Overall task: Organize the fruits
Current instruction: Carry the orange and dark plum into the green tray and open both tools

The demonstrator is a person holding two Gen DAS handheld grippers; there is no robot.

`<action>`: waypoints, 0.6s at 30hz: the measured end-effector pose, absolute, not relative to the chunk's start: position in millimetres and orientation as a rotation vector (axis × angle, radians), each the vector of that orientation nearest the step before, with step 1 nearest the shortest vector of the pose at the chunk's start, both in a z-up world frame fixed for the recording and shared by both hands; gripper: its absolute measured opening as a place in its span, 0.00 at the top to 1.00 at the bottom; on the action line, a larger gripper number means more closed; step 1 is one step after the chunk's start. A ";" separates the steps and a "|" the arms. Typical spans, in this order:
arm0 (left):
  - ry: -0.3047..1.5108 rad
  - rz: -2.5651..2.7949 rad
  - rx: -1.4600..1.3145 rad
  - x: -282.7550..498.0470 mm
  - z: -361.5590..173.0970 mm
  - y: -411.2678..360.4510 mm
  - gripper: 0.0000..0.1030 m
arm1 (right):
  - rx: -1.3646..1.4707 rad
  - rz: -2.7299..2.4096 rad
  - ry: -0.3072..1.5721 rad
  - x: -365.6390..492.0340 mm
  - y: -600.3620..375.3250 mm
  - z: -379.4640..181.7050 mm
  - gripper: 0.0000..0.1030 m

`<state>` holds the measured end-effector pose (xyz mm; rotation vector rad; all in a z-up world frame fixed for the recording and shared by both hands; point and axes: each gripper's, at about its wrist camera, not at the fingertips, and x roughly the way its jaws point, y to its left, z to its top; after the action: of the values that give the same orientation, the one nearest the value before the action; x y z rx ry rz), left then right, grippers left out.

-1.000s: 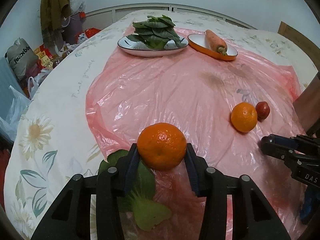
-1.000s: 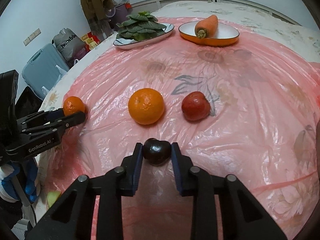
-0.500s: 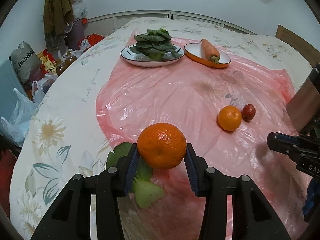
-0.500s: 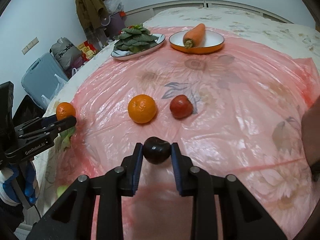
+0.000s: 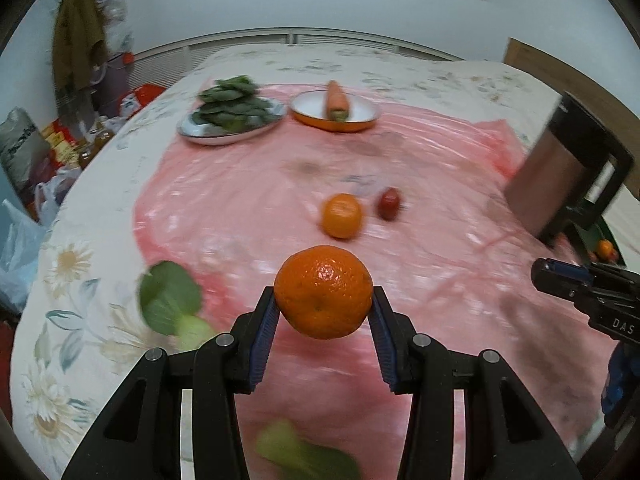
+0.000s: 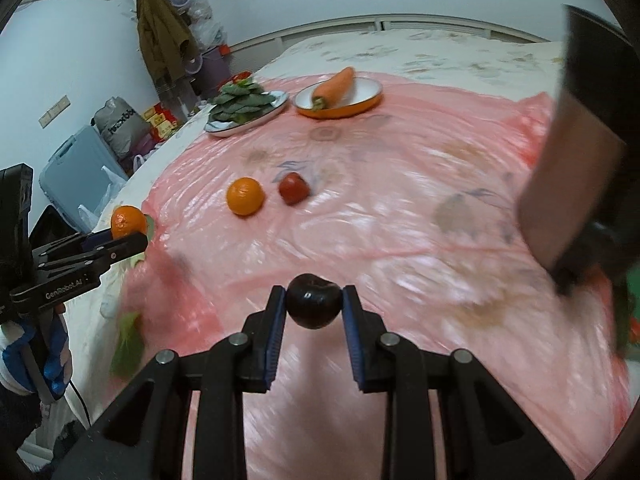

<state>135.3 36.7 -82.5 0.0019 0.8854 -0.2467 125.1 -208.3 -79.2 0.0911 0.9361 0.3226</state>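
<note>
Two views, both smeared by motion blur. From the left wrist, the pink plastic sheet (image 5: 248, 184) is the landmark: its far part is fairly readable, its near part streaked. The left gripper (image 5: 324, 308) has its blue pads clamped on a mandarin (image 5: 323, 291), lifted clear above the sheet's near edge. Green leaves (image 5: 170, 304) at the sheet's left edge are blurred, and another green scrap at the bottom is too smeared to name. Mid-sheet lie an orange (image 5: 342, 216) and, just beside it, a small red fruit (image 5: 389, 203). At the sheet's far end a carrot (image 5: 337, 101) lies in an orange dish (image 5: 360, 120), next to a plate of greens (image 5: 232, 108). The right gripper (image 5: 560, 280) enters from the right, cut off by the frame; what it holds is hidden here.

From the right wrist, the right gripper (image 6: 314, 306) pinches a dark plum (image 6: 315, 306) above the sheet's near half. A brown box-like object (image 6: 572, 184) at the right is blurred and cropped.
</note>
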 end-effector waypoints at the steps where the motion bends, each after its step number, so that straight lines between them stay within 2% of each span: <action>1: 0.887 -0.268 0.003 131.9 -80.6 27.0 0.61 | 0.096 0.311 0.934 119.7 -216.7 -77.6 1.00; 18: 0.922 -0.536 0.105 103.0 -65.5 -134.7 0.61 | 0.160 0.050 0.897 58.7 -376.8 -65.6 1.00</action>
<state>103.0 -134.7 -65.5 0.1051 0.9220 -0.5359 58.7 -376.8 -65.6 0.1603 0.8974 0.0503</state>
